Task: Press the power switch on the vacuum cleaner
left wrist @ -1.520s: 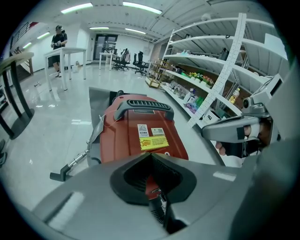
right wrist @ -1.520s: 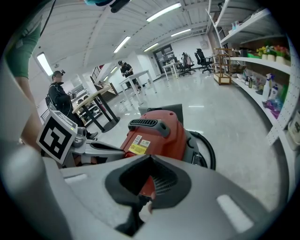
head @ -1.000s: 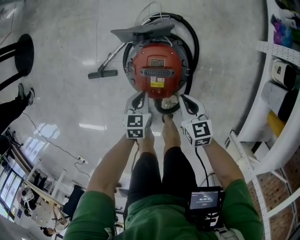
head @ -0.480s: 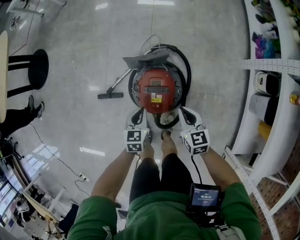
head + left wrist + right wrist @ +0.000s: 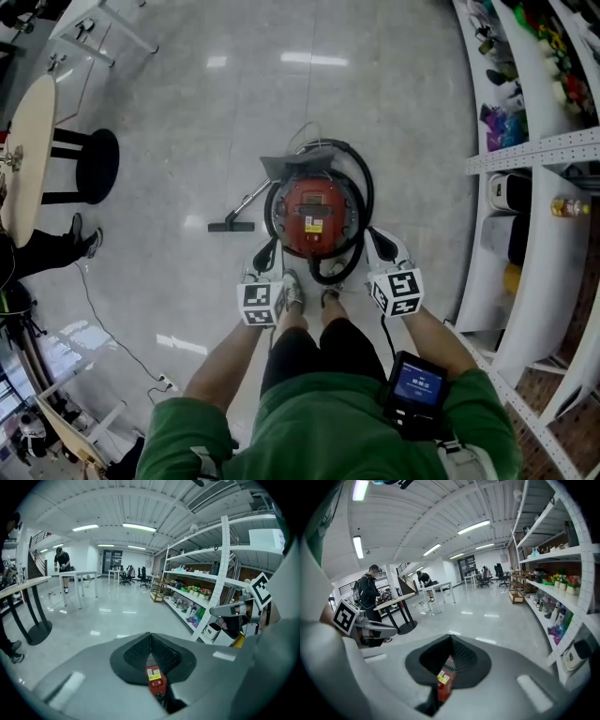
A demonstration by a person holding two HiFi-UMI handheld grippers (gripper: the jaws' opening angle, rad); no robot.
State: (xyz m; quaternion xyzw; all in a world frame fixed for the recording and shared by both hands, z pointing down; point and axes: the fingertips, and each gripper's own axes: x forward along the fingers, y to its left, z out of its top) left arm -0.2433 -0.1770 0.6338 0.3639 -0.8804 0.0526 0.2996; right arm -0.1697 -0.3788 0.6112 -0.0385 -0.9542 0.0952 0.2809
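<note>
The red round vacuum cleaner (image 5: pixel 314 216) stands on the floor just ahead of the person's feet, with its black hose (image 5: pixel 366 202) looped around it and the floor nozzle (image 5: pixel 231 226) lying to its left. My left gripper (image 5: pixel 265 257) hangs by the vacuum's near left side, and my right gripper (image 5: pixel 382 247) by its near right side. Neither touches it. In the left gripper view the jaws (image 5: pixel 150 637) are shut, and below them a strip of the vacuum's red top with a small red switch (image 5: pixel 156 683) shows. The right gripper (image 5: pixel 451 639) is shut too, above the red body (image 5: pixel 443 686).
White shelving (image 5: pixel 525 159) with bottles and boxes runs along the right. A black stool (image 5: pixel 94 167) and a round table (image 5: pixel 26 159) stand at the left, beside another person's legs (image 5: pixel 47 248). A thin cable (image 5: pixel 103 309) trails across the floor. A small screen (image 5: pixel 418 386) hangs on the chest.
The head view has risen, so the vacuum looks smaller and farther away. Both grippers have lifted with it and stay shut on either side of the vacuum's near edge.
</note>
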